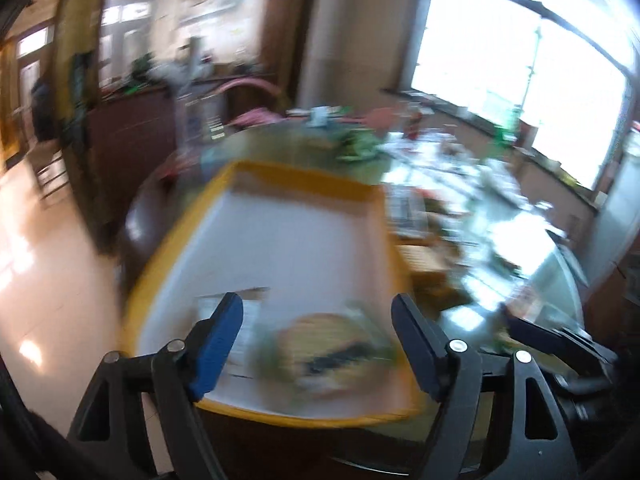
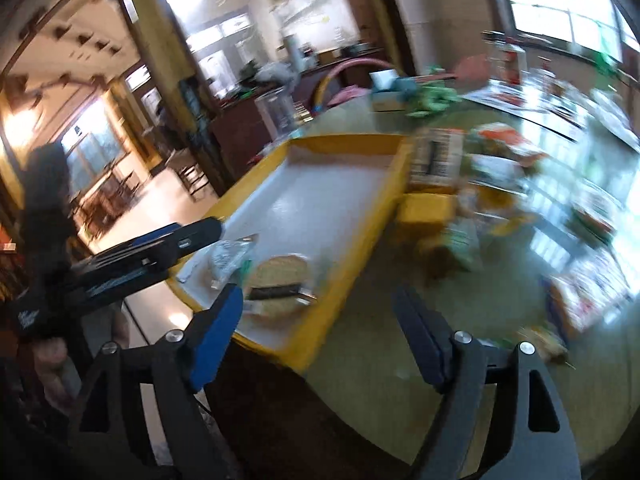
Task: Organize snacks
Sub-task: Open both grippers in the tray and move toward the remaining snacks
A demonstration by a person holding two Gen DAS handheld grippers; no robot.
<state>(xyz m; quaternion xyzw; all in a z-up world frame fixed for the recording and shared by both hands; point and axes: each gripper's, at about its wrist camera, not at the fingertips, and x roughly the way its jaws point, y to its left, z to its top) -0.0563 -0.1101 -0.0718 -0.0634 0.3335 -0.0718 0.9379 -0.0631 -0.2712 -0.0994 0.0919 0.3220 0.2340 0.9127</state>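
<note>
Glossy, glass-like table; yellow tray, perhaps plastic, with smooth matt white floor

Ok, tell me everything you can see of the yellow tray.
The yellow tray is a shallow rectangle with a raised yellow rim around a pale, whitish floor, plastic by the look of it. It lies flat at the near corner of the glass-topped table. Most of its floor is bare. At its near end lie a round tan snack in a clear wrapper and a clear packet with print. More snacks lie on the table beyond its right rim; blur hides whether they touch it. Neither tool touches it.
</note>
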